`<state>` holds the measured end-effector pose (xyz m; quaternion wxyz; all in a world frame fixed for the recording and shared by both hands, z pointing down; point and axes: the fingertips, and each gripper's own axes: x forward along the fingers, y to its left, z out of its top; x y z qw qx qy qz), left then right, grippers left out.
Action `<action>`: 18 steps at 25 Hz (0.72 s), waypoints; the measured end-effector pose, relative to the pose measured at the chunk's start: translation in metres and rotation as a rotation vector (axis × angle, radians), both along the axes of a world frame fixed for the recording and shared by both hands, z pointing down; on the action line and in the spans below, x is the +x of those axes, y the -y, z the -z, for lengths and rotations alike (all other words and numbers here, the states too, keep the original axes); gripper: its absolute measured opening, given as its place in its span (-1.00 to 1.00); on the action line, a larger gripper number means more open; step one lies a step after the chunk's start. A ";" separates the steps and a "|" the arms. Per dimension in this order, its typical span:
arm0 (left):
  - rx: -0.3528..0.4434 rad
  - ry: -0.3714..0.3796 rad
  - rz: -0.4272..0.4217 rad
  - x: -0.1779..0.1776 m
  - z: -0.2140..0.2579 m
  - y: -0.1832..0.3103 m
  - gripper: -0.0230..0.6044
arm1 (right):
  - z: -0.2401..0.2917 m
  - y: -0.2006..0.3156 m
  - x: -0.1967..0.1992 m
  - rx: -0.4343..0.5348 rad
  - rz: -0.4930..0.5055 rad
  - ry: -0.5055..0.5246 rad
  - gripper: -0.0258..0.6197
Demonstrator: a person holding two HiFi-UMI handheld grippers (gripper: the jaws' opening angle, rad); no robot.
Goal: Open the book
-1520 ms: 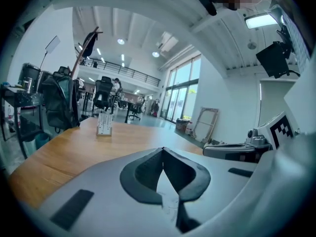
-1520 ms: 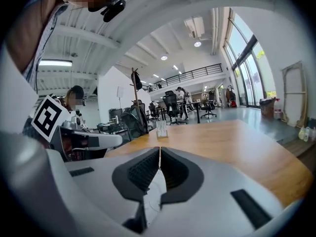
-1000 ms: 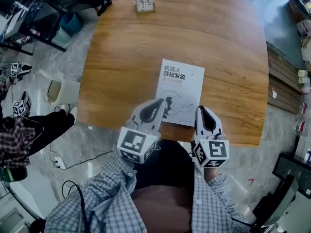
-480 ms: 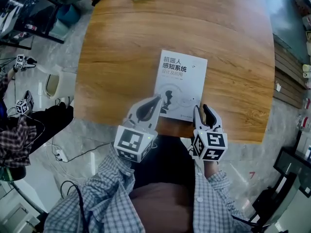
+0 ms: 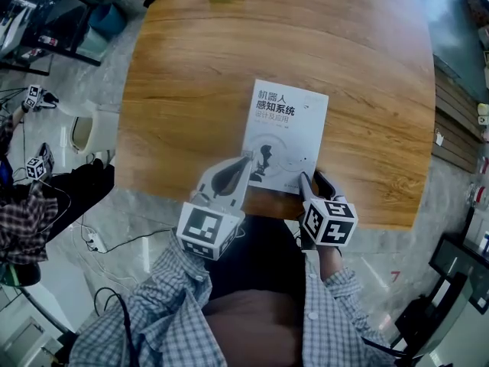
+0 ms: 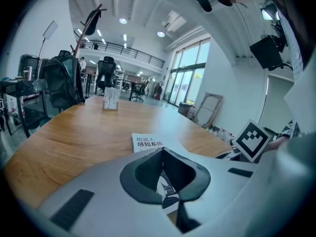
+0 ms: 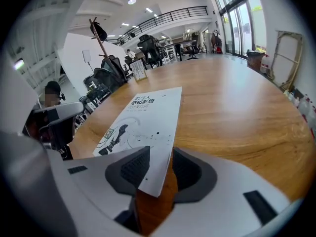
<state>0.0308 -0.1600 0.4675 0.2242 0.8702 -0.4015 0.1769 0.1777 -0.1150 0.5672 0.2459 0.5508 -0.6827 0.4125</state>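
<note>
At the lower left of centre in the head view, I am holding my left tongs (image 5: 243,164) with the jaws together on nothing, the tip hovering over the near left part of the cover. The book (image 5: 286,128) is lying closed and flat, cover up, near the lower edge of the wooden table (image 5: 191,90). At lower right, my right tongs (image 5: 313,180) are pointing steeply down. Their jaws are opening, with the book's near right corner standing between the pads and neither pad pressing on it. By my judgement the task is only at the approach stage: no page is lifted. Remaining steps are pinching the cover at that corner, raising it, and swinging it over toward the left.
</note>
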 end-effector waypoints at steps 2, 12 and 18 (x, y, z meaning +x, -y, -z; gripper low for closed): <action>-0.001 0.001 0.008 -0.003 -0.001 0.000 -0.90 | -0.001 0.000 0.000 -0.010 0.004 -0.002 -0.53; -0.017 0.010 0.052 -0.013 -0.005 0.000 -0.90 | -0.001 0.001 0.001 -0.010 0.031 -0.061 -0.55; -0.014 0.011 0.047 -0.009 -0.005 -0.005 -0.90 | -0.001 0.001 0.006 -0.045 -0.054 0.003 -0.70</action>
